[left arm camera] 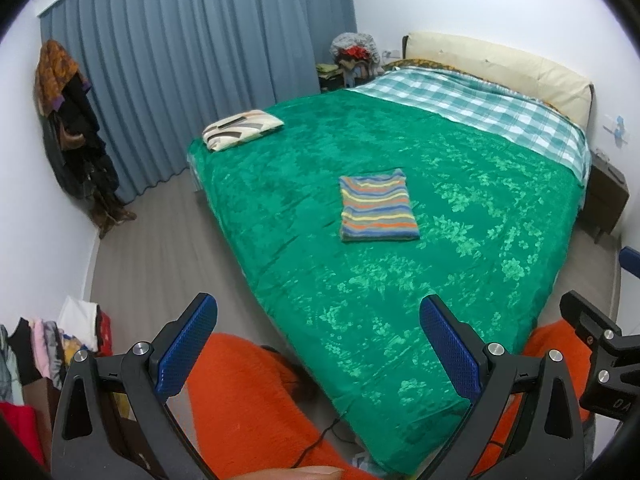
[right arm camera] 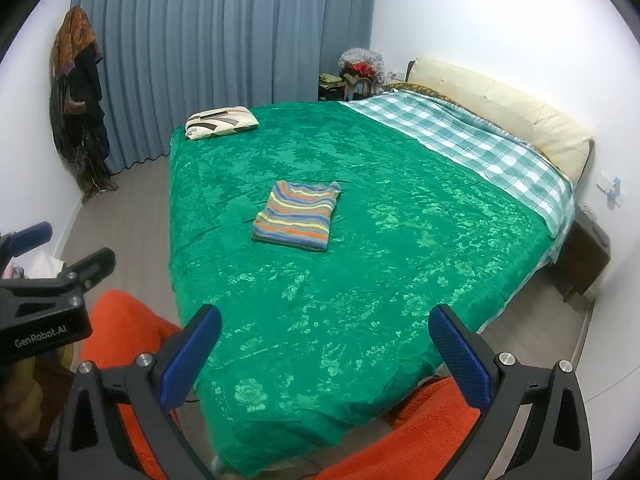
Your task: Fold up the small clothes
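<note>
A striped garment (left arm camera: pixel 376 205), folded into a neat rectangle, lies in the middle of the green bedspread (left arm camera: pixel 320 152). It also shows in the right wrist view (right arm camera: pixel 297 216) on the bedspread (right arm camera: pixel 400 208). My left gripper (left arm camera: pixel 318 340) is open and empty, held back above the near corner of the bed, well short of the garment. My right gripper (right arm camera: pixel 325 350) is open and empty, also back over the near edge of the bed. The left gripper's body (right arm camera: pixel 44 304) shows at the left of the right wrist view.
A patterned pillow (left arm camera: pixel 242 129) lies at the bed's far left corner. A checked sheet (left arm camera: pixel 472 108) and cream headboard (left arm camera: pixel 500 64) are at the far end. Orange fabric (left arm camera: pixel 256 404) is below the grippers. Clothes pile (left arm camera: pixel 48 344) at left; hanging coats (left arm camera: pixel 72 128); nightstand (left arm camera: pixel 606 196).
</note>
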Tool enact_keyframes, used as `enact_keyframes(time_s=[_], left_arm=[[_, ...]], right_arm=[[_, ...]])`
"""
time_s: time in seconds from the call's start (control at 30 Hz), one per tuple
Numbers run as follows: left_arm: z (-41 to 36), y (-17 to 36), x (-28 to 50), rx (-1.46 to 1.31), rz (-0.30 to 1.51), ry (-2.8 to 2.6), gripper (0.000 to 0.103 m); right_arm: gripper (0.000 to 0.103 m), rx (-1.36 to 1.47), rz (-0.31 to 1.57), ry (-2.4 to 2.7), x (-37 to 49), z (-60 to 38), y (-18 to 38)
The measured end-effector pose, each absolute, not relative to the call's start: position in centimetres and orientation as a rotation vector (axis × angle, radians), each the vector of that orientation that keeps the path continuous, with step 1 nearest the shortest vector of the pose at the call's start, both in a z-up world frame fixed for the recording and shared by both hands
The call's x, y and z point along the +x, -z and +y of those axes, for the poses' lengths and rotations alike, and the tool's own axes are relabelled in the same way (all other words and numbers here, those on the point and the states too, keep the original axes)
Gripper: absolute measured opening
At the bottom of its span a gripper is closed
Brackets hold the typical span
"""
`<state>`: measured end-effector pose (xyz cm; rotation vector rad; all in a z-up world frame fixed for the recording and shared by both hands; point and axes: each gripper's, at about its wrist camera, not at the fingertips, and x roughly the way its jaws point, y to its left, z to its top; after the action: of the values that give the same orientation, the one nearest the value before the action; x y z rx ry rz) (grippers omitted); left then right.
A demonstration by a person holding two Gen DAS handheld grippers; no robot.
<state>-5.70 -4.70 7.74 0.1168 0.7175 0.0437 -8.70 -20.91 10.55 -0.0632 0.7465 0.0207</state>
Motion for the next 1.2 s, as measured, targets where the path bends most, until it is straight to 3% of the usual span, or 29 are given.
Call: enact_keyframes(time_s=[1.2], left_arm=[[-4.83,-7.20,-5.33,0.129,0.730,-0.045,0.102]], right_arm=[[0.102,-0.034,0.778,-0.058,-8.21,-21.62,-10.36]])
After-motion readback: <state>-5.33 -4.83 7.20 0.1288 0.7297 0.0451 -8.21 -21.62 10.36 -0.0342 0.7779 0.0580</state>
